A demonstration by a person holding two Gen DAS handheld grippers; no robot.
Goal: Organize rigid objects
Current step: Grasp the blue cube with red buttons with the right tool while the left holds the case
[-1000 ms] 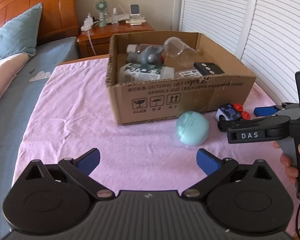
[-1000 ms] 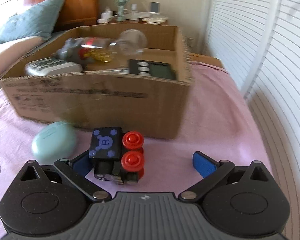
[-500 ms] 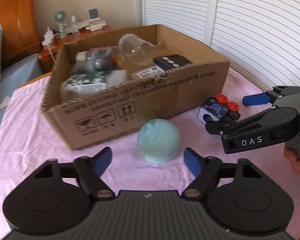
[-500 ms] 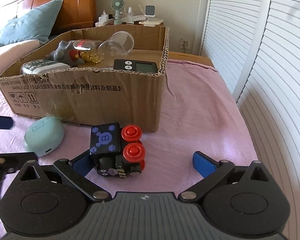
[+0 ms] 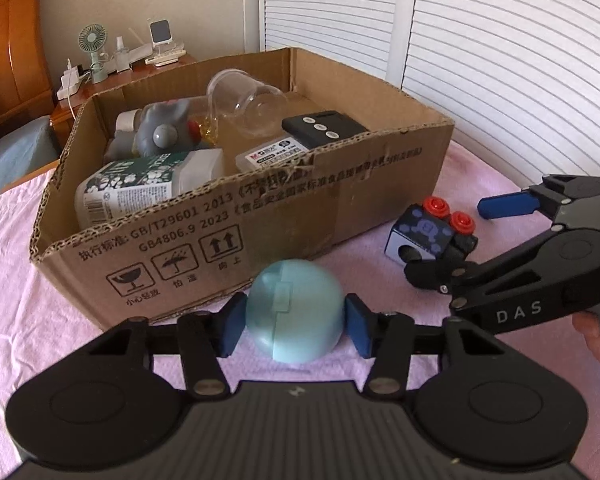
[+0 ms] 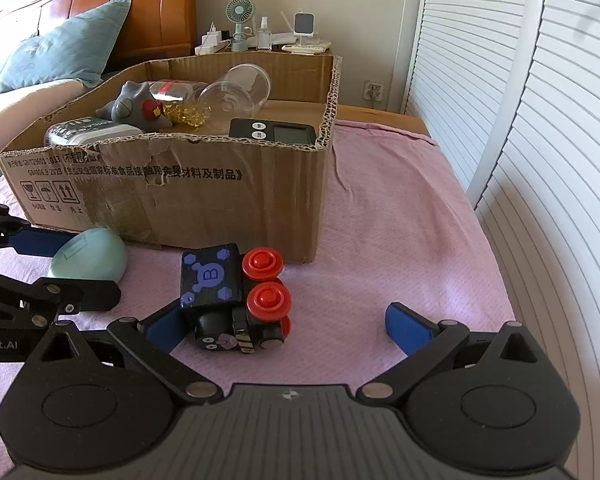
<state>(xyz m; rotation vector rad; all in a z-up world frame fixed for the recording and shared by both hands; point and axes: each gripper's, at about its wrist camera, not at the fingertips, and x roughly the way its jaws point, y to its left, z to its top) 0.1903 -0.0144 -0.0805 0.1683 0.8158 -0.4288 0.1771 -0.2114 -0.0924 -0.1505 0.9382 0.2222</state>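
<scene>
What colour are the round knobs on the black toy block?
Red knobs on the black toy block, clearest in the right wrist view.

The cloth (image 5: 40, 320) is pink with a fine woven texture; the cardboard box (image 5: 260, 216) is plain brown, printed with black characters and handling symbols; the egg-shaped case (image 5: 294, 316) is pale mint green; the toy block (image 6: 212, 280) is black with lilac blotches and a letter B, and carries two bright red knobs (image 6: 265, 280); the left gripper (image 5: 294, 320) is black with blue pads; the right gripper (image 6: 292, 324) is likewise black and blue; inside the box, the figurine (image 5: 162, 134) is grey, the timer (image 5: 320, 128) black with white buttons, the cup (image 5: 244, 100) clear, the bottle (image 5: 140, 180) white with a dark green flowered label; the shutter doors (image 5: 500, 60) are white; the headboard (image 6: 132, 12) is reddish-brown wood; the pillow (image 6: 60, 52) is teal.
</scene>
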